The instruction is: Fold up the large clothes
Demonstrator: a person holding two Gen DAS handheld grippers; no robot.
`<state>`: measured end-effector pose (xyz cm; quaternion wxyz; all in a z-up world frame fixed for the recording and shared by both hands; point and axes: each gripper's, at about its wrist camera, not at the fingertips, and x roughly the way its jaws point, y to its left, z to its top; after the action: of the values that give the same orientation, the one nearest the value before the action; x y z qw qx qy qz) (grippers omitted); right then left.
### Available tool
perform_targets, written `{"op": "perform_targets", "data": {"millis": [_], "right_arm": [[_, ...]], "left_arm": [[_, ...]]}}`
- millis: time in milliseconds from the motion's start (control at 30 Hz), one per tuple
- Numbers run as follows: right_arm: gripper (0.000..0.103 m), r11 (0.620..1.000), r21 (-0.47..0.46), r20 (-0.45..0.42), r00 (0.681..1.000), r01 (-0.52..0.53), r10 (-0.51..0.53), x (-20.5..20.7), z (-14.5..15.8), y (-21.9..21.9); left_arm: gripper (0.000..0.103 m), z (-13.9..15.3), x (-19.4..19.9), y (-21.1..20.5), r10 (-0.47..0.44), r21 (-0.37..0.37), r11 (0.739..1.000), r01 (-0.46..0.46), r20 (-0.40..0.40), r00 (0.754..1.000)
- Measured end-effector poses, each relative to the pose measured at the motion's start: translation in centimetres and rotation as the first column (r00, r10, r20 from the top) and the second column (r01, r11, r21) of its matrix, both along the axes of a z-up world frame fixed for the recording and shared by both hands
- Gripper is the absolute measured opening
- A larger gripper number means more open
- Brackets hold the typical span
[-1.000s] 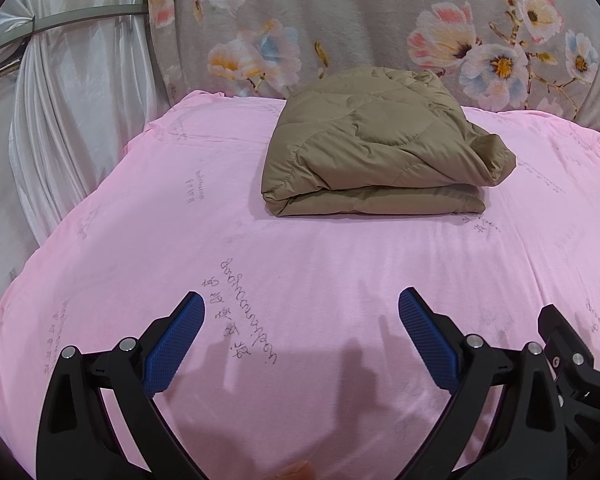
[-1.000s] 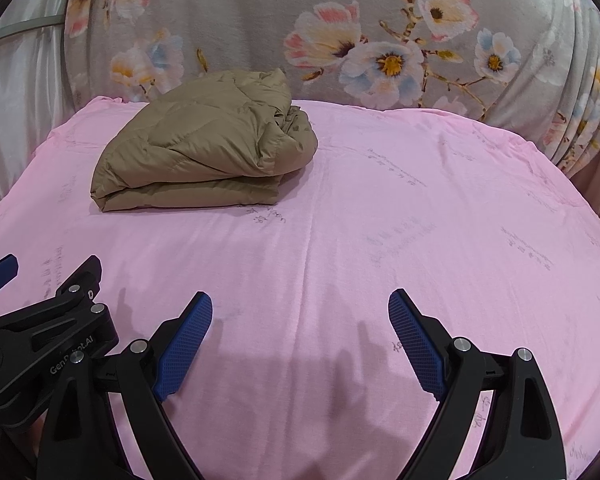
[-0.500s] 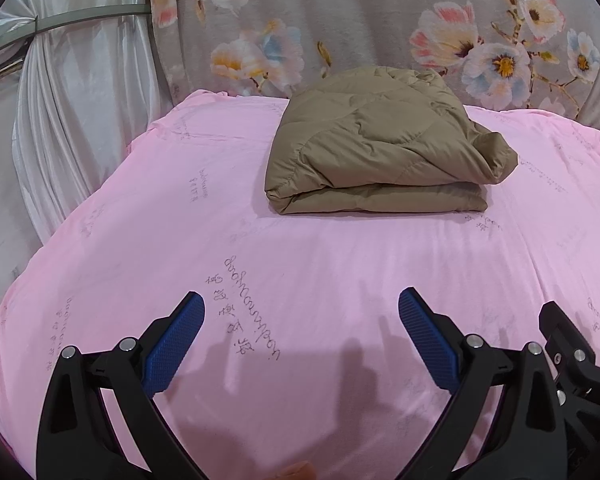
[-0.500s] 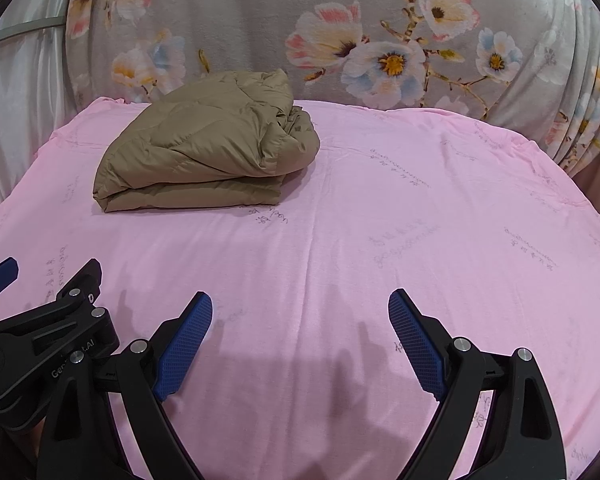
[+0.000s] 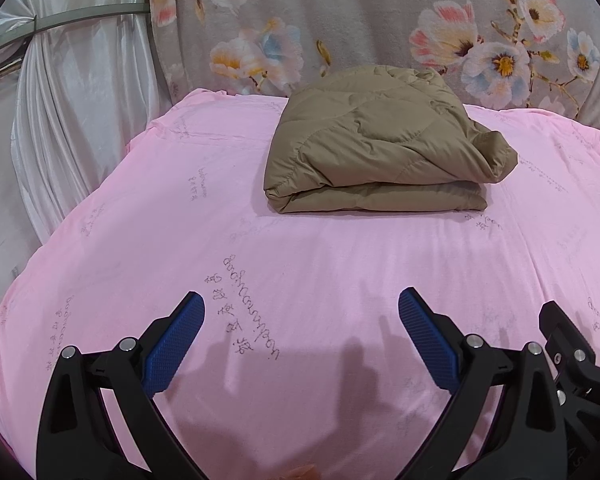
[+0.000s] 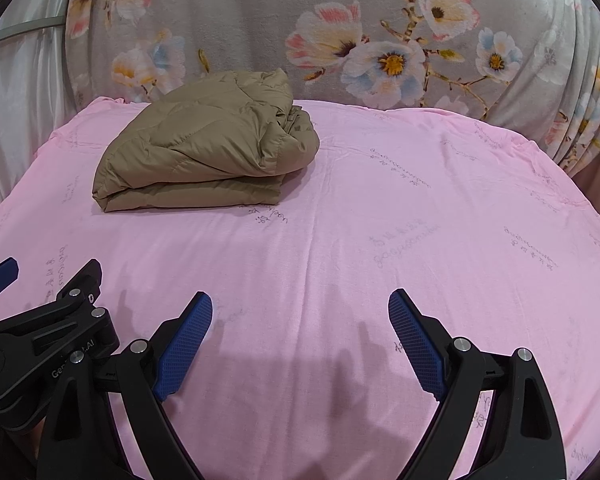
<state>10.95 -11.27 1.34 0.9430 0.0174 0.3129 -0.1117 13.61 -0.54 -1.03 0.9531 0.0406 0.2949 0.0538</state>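
A tan quilted jacket lies folded into a thick rectangle at the far side of the pink sheet; in the right wrist view the jacket sits at the upper left. My left gripper hangs open over the near part of the sheet, well short of the jacket, with nothing between its blue pads. My right gripper is open too, beside the left one, and holds nothing. The body of the left gripper shows at the lower left of the right wrist view.
A grey floral cloth hangs behind the sheet. A white curtain and a metal rail stand at the left. The pink sheet drops off at its left and right edges.
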Motion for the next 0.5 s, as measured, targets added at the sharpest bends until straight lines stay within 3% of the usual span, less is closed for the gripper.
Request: {"op": "perform_targets", "data": {"millis": [500], "right_arm": [[0.087, 1.0, 0.001, 0.001, 1.0, 0.0, 0.0, -0.02, -0.08, -0.04]], "left_arm": [[0.095, -0.16, -0.01, -0.12, 0.001, 0.003, 1.0, -0.001, -0.002, 1.0]]}}
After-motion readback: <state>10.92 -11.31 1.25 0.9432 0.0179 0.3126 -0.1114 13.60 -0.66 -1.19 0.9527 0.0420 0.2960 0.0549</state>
